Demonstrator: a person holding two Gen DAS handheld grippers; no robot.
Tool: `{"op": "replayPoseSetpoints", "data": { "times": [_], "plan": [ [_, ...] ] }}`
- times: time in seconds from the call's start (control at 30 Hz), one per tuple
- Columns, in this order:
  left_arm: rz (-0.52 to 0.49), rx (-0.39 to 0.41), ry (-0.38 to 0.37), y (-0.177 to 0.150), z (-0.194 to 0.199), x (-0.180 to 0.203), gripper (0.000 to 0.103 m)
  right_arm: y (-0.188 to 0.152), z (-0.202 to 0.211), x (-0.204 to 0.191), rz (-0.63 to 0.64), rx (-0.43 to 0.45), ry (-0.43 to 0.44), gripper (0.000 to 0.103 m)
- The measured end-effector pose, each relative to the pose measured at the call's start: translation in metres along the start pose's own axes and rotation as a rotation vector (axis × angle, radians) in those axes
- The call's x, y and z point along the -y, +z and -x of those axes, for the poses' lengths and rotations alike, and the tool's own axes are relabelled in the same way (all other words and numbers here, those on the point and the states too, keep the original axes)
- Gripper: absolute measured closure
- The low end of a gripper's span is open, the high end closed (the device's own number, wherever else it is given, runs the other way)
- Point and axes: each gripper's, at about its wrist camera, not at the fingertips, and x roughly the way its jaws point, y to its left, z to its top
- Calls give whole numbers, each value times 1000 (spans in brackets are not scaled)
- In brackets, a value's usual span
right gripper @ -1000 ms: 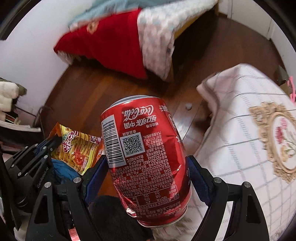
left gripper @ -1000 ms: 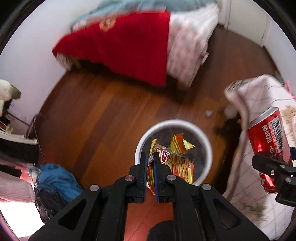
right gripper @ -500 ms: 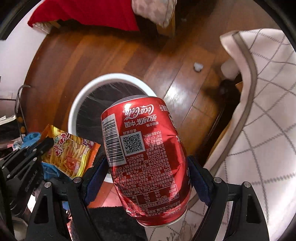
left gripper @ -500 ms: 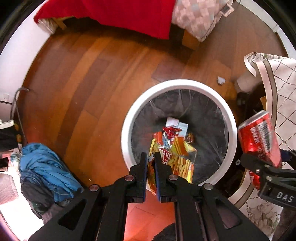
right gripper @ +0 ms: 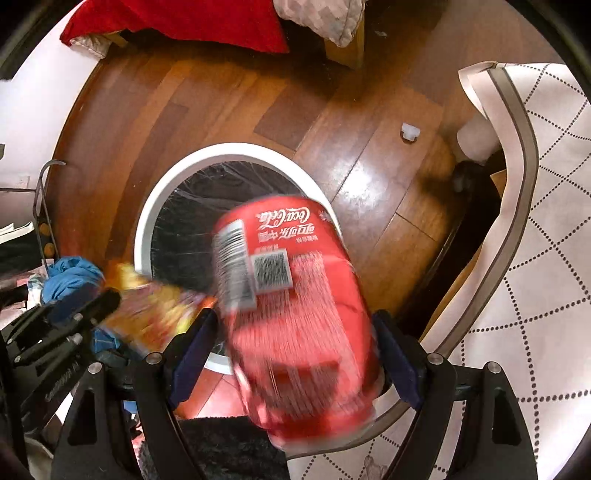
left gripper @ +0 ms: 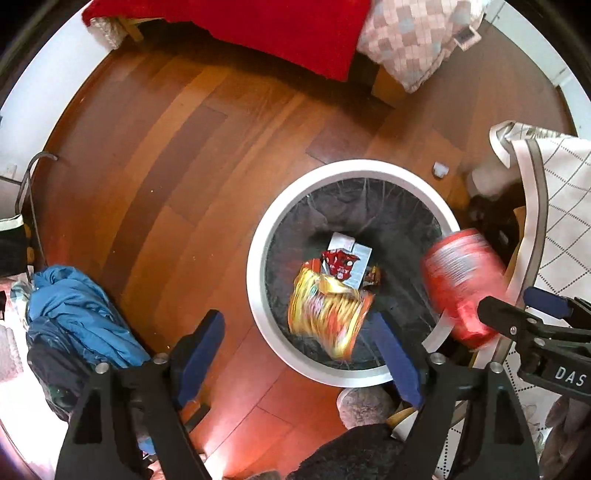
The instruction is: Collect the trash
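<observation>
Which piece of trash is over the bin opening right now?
The yellow-orange crinkled snack bag, blurred between the open left gripper, sits over the white round bin. The red cola can, by the right gripper, overlaps the rim.

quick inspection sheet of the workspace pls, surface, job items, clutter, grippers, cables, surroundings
surface: wooden floor, small pale scrap lying near the bin
job's things: white-rimmed bin, wrappers at its bottom; snack bag blurred over the opening; red cola can blurred between the right fingers, overlapping the bin's rim
clutter: blue clothes pile
grippers: left gripper open, nothing held; right gripper open, can looks loose
cables: nothing seen
surroundings: red blanket, checked cloth
</observation>
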Motion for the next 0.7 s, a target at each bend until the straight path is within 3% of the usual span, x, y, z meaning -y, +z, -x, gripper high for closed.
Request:
{"op": "replayPoseSetpoints", "data": {
  "times": [0.07, 0.17, 0.27, 0.7],
  "plan": [
    [5, 5, 5, -4, 5, -3, 21, -3, 7, -1, 3, 15, 0, 10],
    [3, 14, 13, -11, 11, -6, 3, -9, 17, -2, 11, 36, 0, 6],
    [4, 31, 17, -18, 20, -8, 3, -17, 28, -2, 15, 50, -13, 0],
    [31, 153, -16, -63, 95, -13, 3, -72, 93, -10, 66, 122, -5, 0]
  ]
}}
